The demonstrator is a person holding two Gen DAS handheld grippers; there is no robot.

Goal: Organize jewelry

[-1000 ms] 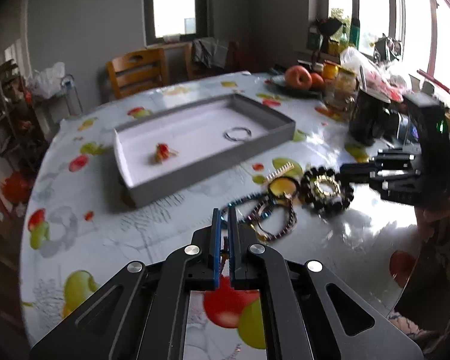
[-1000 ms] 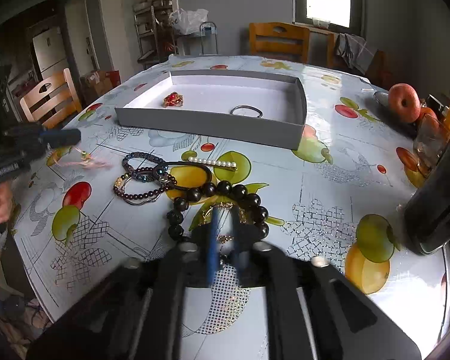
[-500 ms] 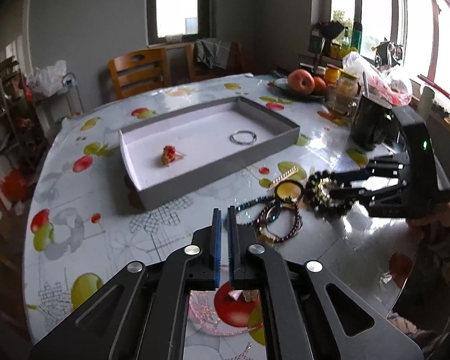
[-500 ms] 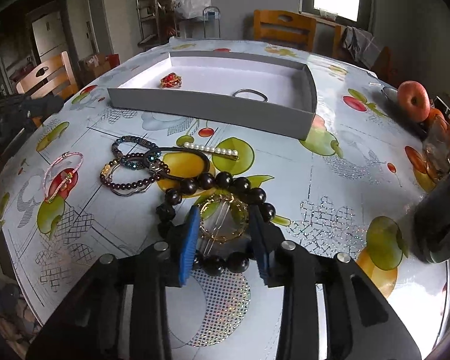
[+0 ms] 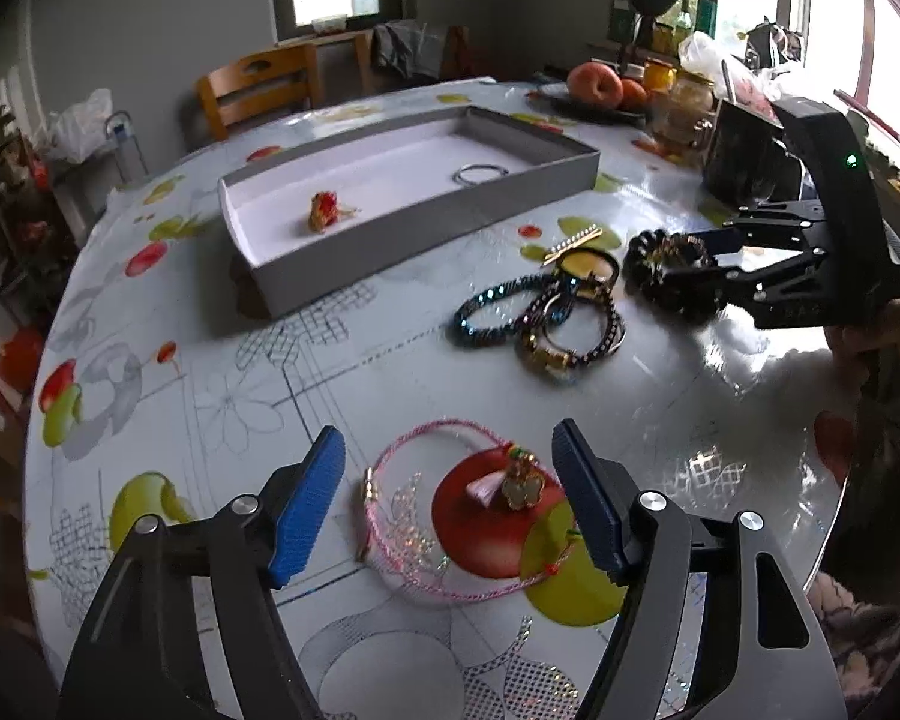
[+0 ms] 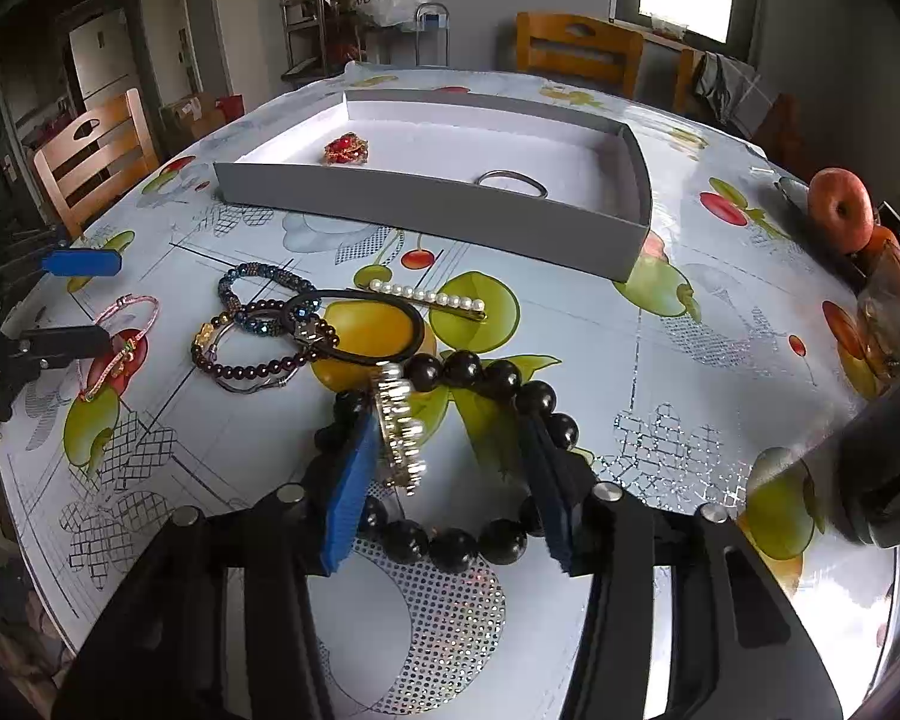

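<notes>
Left gripper (image 5: pixel 447 492) is down low over the tabletop (image 5: pixel 330 372), jaws spread wide, straddling the pink cord bracelet (image 5: pixel 450 516) that lies flat on a red fruit print, its little gold charm between the blue pads (image 5: pixel 300 504). No contact that I can see.

Over on the other side, the right gripper (image 6: pixel 450 480) has its jaws apart too, set around the big black bead bracelet (image 6: pixel 480 378). A small gold crystal piece (image 6: pixel 399 432) stands tilted on edge right against the left pad, inside the bead ring. Whether the pad is actually pressing it, I cannot tell.

Between the two grippers sits the tangle: a dark blue beaded bracelet (image 6: pixel 264 276), a maroon bead bracelet (image 6: pixel 252 360), a black hair tie (image 6: pixel 366 324) and a pearl hair clip (image 6: pixel 432 300), overlapping or just beside each other.

Farther back, the grey tray (image 6: pixel 438 210) holds a red and gold ornament (image 6: pixel 345 149) and a silver bangle (image 6: pixel 510 183), well apart. An apple (image 6: pixel 840 210) rests near the tabletop's far edge.
</notes>
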